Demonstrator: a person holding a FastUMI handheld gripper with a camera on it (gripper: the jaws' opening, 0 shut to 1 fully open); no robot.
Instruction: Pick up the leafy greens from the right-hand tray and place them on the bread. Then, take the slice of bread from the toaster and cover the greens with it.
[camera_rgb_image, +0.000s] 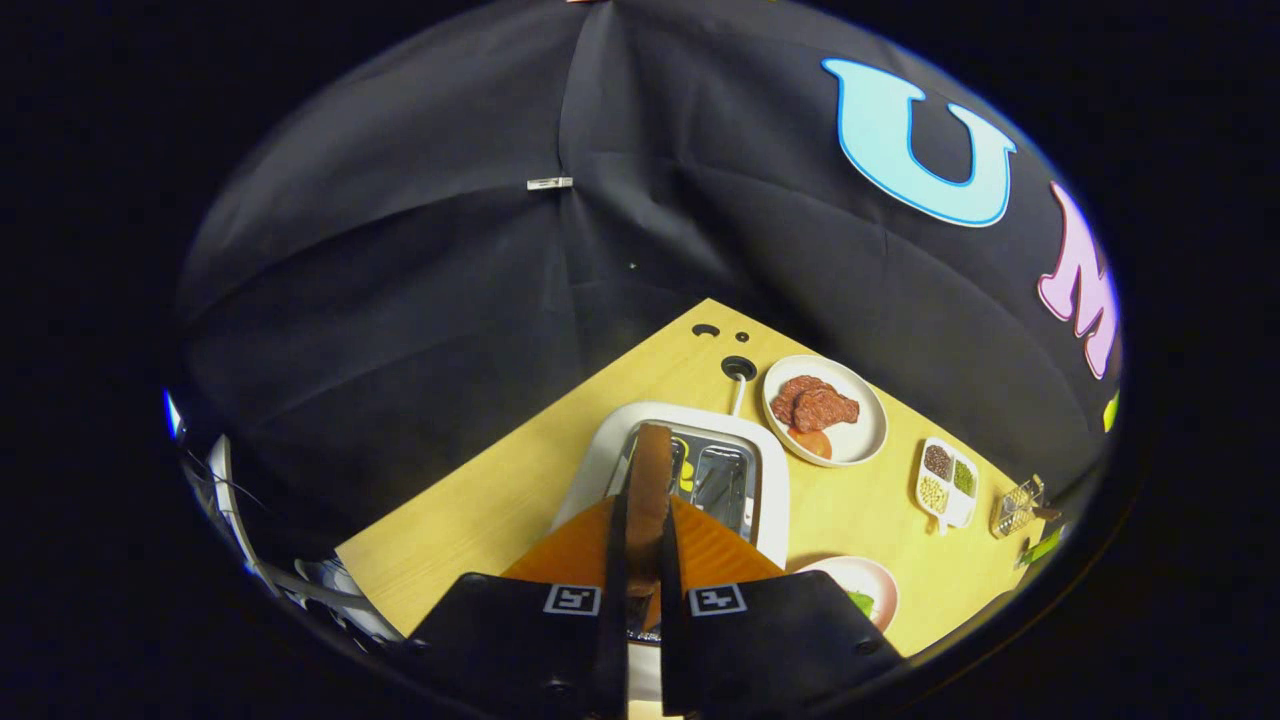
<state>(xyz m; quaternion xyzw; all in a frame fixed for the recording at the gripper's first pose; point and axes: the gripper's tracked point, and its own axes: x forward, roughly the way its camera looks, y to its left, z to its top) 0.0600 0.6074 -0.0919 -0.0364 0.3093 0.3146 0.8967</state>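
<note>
The gripper (640, 560) is closed tight on a slice of bread (650, 480), both fingers pressing its faces, holding it edge-on above the white toaster (770, 480) on the yellow surface (480, 510). Just beside the toaster sits a round plate (860, 440) with meat slices (815, 405); further off, a divided dish of grains (948, 482). No readable writing; the fingers carry square coded markers (572, 599)

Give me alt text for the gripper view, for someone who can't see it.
The hand-held gripper is shut on a slice of bread, held edge-on above a white toaster on a wooden table. Beyond sit a plate of meat and tomato and a small divided dish.
</note>
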